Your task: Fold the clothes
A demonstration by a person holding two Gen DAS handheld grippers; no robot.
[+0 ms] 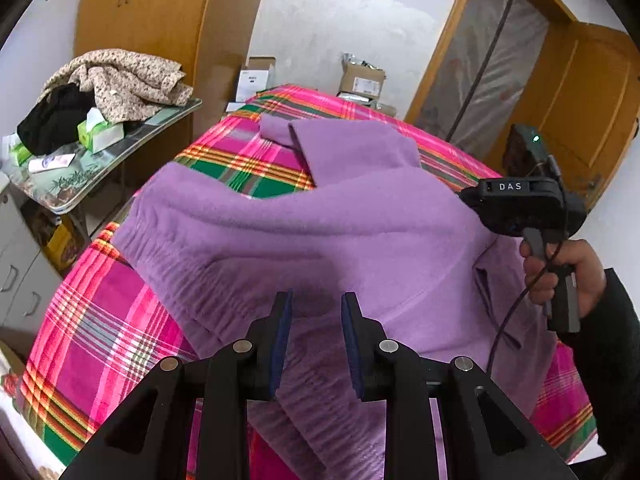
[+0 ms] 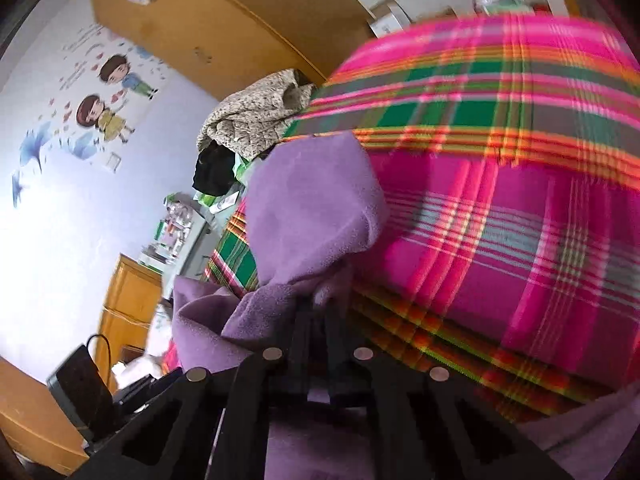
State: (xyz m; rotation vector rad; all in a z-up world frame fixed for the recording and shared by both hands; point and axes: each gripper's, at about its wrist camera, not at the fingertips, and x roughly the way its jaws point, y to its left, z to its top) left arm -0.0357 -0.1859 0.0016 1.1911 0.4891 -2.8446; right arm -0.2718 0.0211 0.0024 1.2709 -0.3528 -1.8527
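A purple fleece garment (image 1: 320,220) lies spread over the bed's pink plaid cover (image 1: 100,320), with one folded part (image 1: 352,144) further back. My left gripper (image 1: 316,316) is at the garment's near ribbed hem, and fabric fills the narrow gap between its blue pads (image 1: 281,344). A hand (image 1: 568,276) holds the right gripper's black housing (image 1: 520,204) at the garment's right edge. In the right wrist view my right gripper (image 2: 318,308) is shut on a bunched fold of the purple fleece (image 2: 312,208), which rises above the jaws. Its fingertips are buried in the cloth.
Left of the bed, a side table (image 1: 80,184) carries a floral quilt (image 1: 124,76), a black garment and green tissue boxes (image 1: 98,132). White drawers (image 1: 20,276) stand near it. Cardboard boxes (image 1: 360,80) sit beyond the bed, a wardrobe (image 1: 152,20) behind, a wooden door (image 1: 580,100) right.
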